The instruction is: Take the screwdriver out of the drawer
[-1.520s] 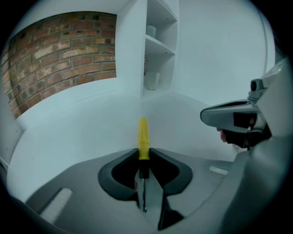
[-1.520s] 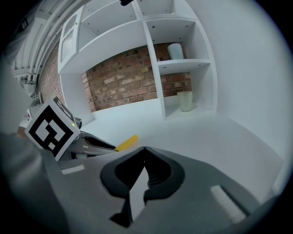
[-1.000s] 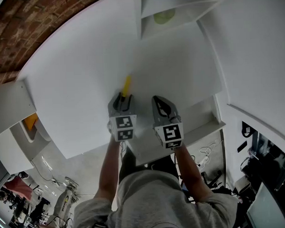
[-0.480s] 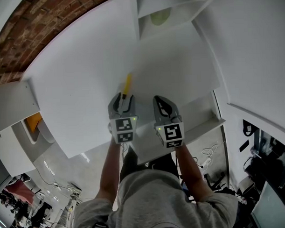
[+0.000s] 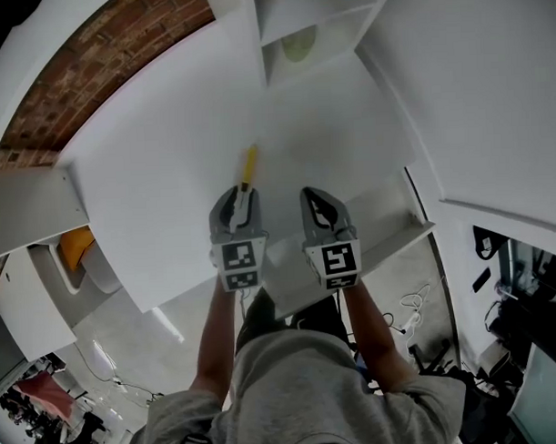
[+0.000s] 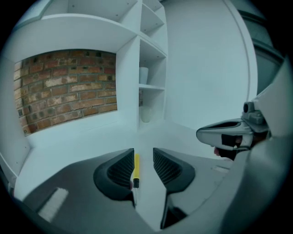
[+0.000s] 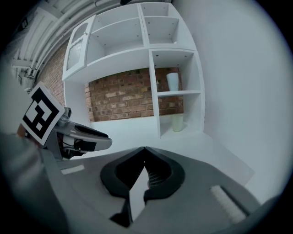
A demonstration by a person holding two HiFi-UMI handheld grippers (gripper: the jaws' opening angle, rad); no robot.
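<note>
The yellow-handled screwdriver (image 5: pixel 249 163) lies on the white tabletop (image 5: pixel 149 175) straight ahead of the left claw (image 5: pixel 241 192), lengthwise along its jaws, handle farthest. That claw is released, its jaws having just narrowed with nothing gripped. The right claw (image 5: pixel 315 195), clenched on nothing, sits further off.

From above, the screwdriver (image 5: pixel 249 165) shows only its yellow handle. Its near end is hidden behind the left gripper (image 5: pixel 240 192). That gripper's fingers (image 6: pixel 120 171) have just been closing with the tool between them, and I cannot tell whether the left one touches it. A pale green thing (image 5: pixel 299 47) in the far shelf (image 5: pixel 253 35) is too small to name. On the left, an orange thing (image 5: pixel 76 246) is half covered by a white panel (image 5: pixel 32 211). On the right, the white ledge (image 5: pixel 397 240) below the desk (image 5: pixel 158 175) hides whatever it holds. The person (image 5: pixel 293 389) is cut off by the bottom edge.
</note>
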